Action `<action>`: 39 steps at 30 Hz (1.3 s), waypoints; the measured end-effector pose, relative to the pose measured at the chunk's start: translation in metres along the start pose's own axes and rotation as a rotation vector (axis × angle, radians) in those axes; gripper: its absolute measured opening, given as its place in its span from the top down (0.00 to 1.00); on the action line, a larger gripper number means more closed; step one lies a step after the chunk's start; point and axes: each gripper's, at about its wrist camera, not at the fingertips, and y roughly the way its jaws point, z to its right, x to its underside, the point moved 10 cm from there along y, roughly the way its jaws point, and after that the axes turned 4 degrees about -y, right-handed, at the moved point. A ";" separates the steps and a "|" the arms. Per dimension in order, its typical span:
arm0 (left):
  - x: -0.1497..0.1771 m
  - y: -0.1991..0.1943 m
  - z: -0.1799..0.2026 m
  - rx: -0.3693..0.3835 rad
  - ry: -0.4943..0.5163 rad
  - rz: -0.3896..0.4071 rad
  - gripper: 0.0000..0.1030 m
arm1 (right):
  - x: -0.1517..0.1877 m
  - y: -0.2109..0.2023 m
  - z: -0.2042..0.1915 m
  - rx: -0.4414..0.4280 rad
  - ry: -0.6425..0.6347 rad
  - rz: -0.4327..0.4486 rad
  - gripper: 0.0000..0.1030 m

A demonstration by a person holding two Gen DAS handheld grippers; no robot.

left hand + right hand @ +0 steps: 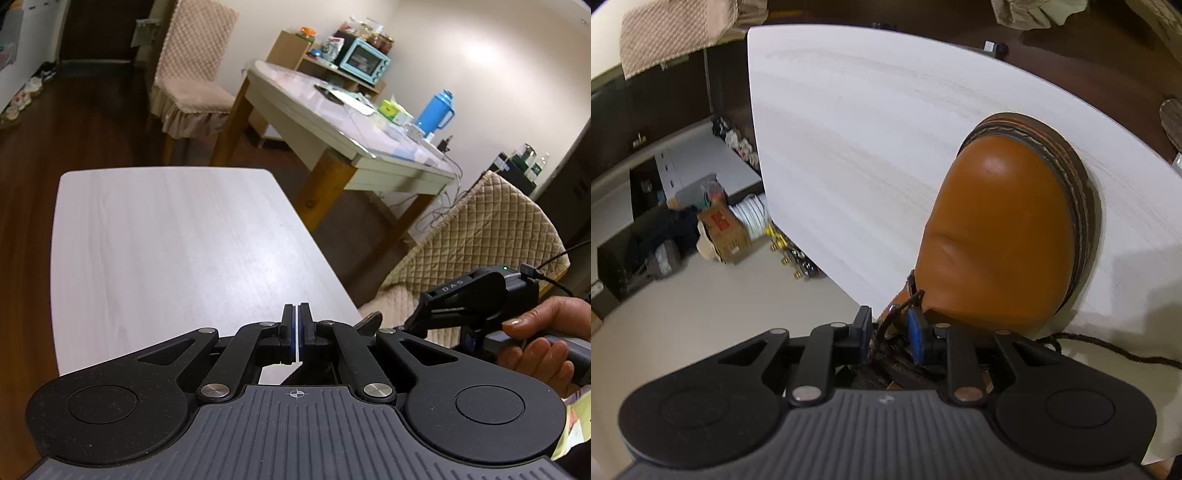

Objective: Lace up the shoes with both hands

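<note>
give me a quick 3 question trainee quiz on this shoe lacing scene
1. True or false: the left gripper has its fingers pressed together with nothing between them.
2. What colour is the boot on the white table?
3. The right gripper sits at: A) the boot's toe, B) the laces near the tongue, C) the bare tabletop.

Key: 1 true; 2 tan brown; 3 B.

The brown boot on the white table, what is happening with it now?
A person is lacing the brown boot with two handheld grippers. The right gripper is open, its fingers around the dark laces at the boot's throat. The left gripper is shut on nothing, above the bare white table.
</note>
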 end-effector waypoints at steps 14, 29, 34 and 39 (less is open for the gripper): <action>0.003 -0.002 -0.010 0.013 -0.038 -0.006 1.00 | 0.053 -0.017 -0.062 0.048 -0.573 -0.089 0.97; 0.006 0.001 -0.014 0.026 -0.054 0.015 1.00 | 0.069 0.015 -0.083 0.136 -0.703 -0.223 0.97; 0.007 0.001 -0.015 0.013 -0.029 0.022 1.00 | 0.058 0.017 -0.073 0.129 -0.551 -0.244 0.97; 0.008 0.001 -0.016 0.026 -0.042 0.036 1.00 | 0.065 0.018 -0.085 0.189 -0.696 -0.268 0.97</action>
